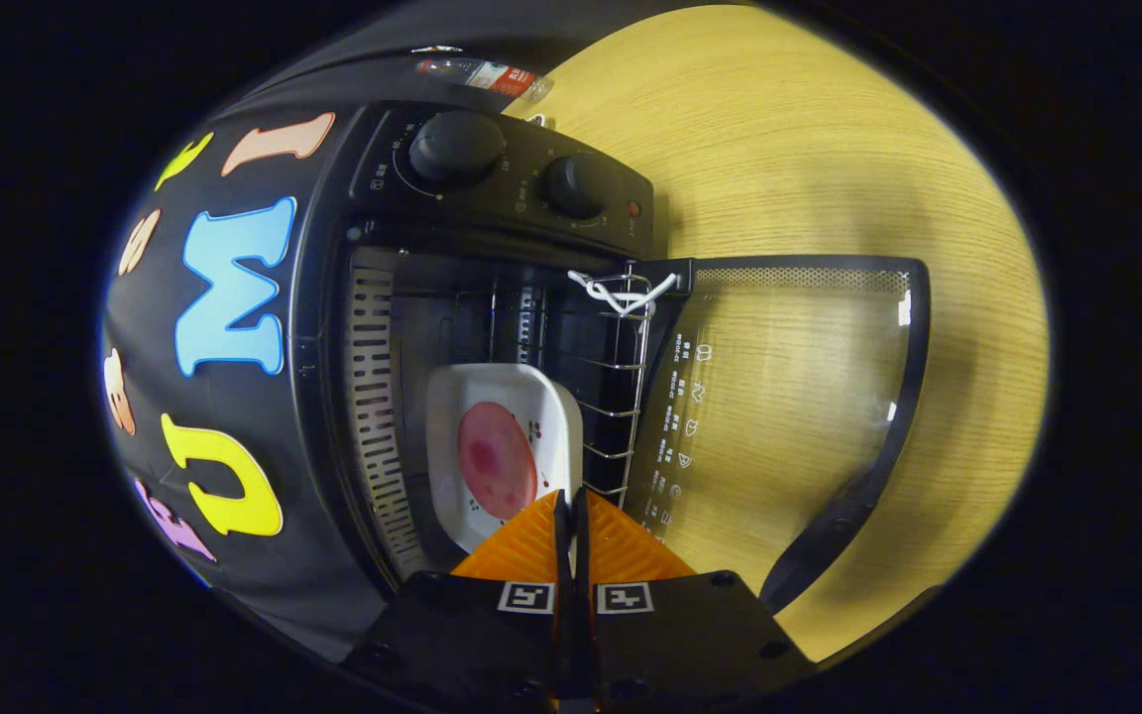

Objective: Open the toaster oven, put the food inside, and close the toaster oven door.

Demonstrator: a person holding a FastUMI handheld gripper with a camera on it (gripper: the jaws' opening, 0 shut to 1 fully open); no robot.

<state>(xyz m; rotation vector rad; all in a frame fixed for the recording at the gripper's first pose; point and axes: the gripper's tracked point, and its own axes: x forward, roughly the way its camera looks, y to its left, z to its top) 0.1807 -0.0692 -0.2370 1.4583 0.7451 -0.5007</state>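
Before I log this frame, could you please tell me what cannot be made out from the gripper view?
- Near rim of the white dish: covered by the tongs, whose fingers are together; whether they pinch the rim is hidden.
- What the pink food is: too small.
- Markings round the knobs and icons on the open glass door: too small to read.
- Oven's deep interior behind the wire rack: dark.

Black toaster oven [492, 188]; white dish [541, 407] with small dark specks; pink round food [497, 458], darker blotches; pale yellow wood-grain table [809, 149].
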